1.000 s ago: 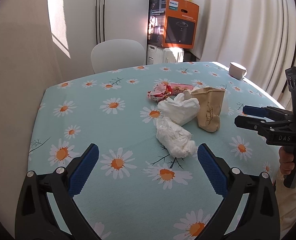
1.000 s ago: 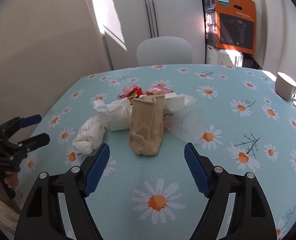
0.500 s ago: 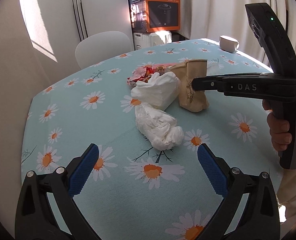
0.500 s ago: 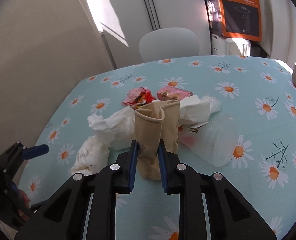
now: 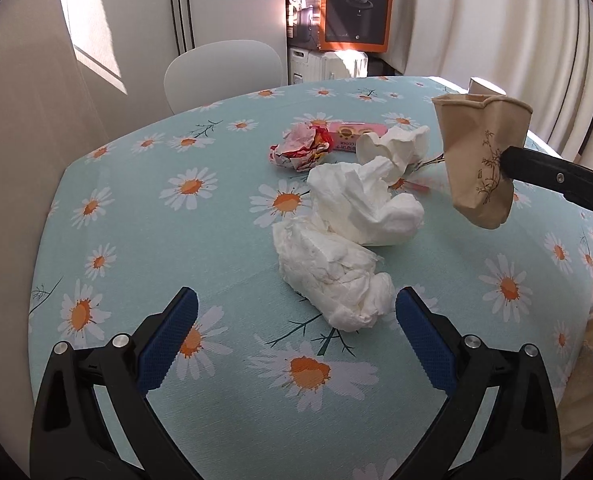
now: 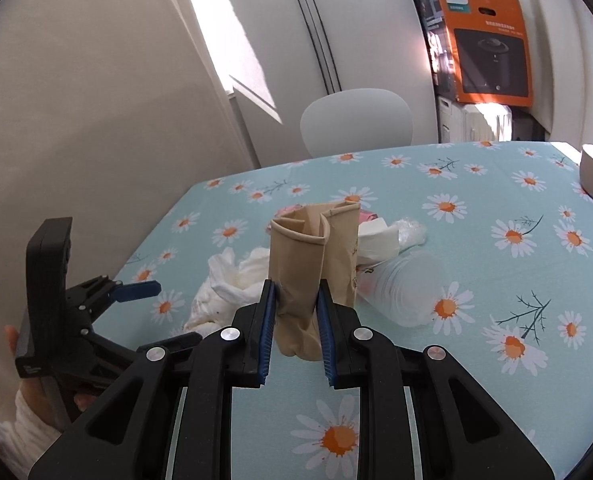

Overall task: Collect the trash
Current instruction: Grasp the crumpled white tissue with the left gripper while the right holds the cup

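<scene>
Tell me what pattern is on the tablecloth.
Light blue tablecloth printed with white daisies with orange centres and thin dark twigs; clearest in the left wrist view.

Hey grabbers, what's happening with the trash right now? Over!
Right hand-held gripper shut on crushed brown paper cup, lifted off table. Left hand-held gripper open, facing crumpled white tissue. Nothing blocking.

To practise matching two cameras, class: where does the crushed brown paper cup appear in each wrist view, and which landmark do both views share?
Left wrist view: crushed brown paper cup at right, off the table, clamped by the right gripper.
Right wrist view: cup at centre, between the blue pads.
Shared landmark: orange box.
</scene>
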Tool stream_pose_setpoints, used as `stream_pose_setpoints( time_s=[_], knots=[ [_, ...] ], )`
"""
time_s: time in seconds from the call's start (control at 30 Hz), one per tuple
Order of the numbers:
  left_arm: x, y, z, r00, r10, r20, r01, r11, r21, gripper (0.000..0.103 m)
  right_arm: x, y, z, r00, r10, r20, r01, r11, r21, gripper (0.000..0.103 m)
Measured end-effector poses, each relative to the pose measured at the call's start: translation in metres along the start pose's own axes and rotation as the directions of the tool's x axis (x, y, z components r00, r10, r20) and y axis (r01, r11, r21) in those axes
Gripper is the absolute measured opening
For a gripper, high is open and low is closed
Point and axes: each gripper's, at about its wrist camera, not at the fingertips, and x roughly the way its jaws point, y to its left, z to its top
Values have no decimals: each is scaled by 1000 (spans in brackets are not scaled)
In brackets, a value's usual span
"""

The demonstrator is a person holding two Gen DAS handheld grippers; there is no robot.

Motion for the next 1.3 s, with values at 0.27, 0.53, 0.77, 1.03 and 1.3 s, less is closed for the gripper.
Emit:
stream_pose_setpoints(
  time_s=[0.27, 0.53, 0.77, 1.03, 1.3],
  knots=[
    [18, -13, 6, 998, 18, -55, -17, 1000, 4, 85, -29, -19, -14, 995, -85, 44, 85, 996, -9, 19],
    [15, -22, 4, 997, 27, -67, -22, 998, 67, 42, -36, -28, -20, 994, -105, 42, 104, 994, 13, 19],
    [-4, -16, -6, 999, -1, -43, 4, 998, 60, 42, -43, -14, -22, 993, -112, 48, 111, 994, 19, 19],
    [-35, -18, -27, 998, 39, 47, -42, 997, 58, 42, -65, 2, -34, 985, -152, 85, 150, 988, 35, 19],
    [-63, -26, -33, 994, 40, 104, -50, 994, 99, 42, -83, 17, -52, 974, -195, 111, 194, 981, 22, 19]
  ],
)
